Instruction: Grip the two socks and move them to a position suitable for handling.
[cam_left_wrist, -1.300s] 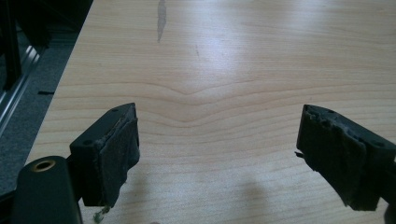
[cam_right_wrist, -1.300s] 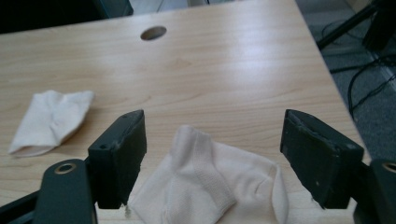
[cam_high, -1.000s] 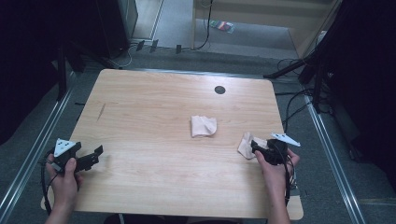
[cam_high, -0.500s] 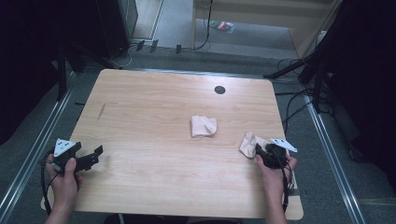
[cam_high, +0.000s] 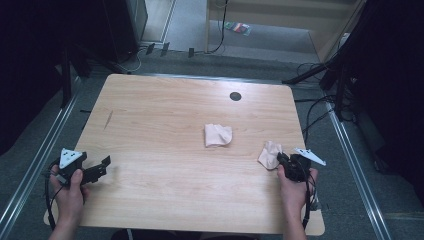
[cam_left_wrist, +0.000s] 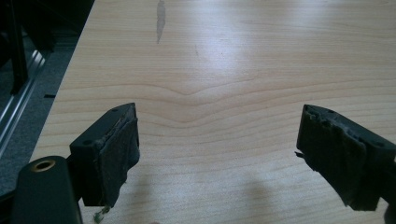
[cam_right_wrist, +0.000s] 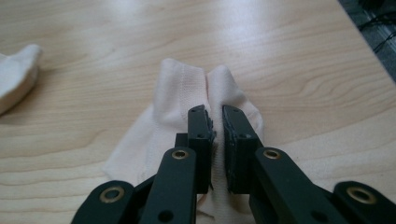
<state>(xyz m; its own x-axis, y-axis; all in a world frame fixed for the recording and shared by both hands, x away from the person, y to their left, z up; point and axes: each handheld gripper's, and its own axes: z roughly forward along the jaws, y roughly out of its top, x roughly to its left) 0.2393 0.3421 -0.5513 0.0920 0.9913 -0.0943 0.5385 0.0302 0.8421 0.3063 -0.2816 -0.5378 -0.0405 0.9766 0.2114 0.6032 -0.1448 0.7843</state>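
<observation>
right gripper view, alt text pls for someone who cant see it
The right gripper has its two black jaws pinched shut on a fold of a pale cream cloth lying on a light wooden table. A second pale cloth lies at the left edge.

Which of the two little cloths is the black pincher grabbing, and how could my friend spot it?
Start at the light wooden table and go to its right edge, near the person's right hand. The small cream-pink cloth lies there, pinched into a ridge by the right gripper, whose jaws have just been closing. The other cream cloth lies folded and untouched mid-table.
</observation>
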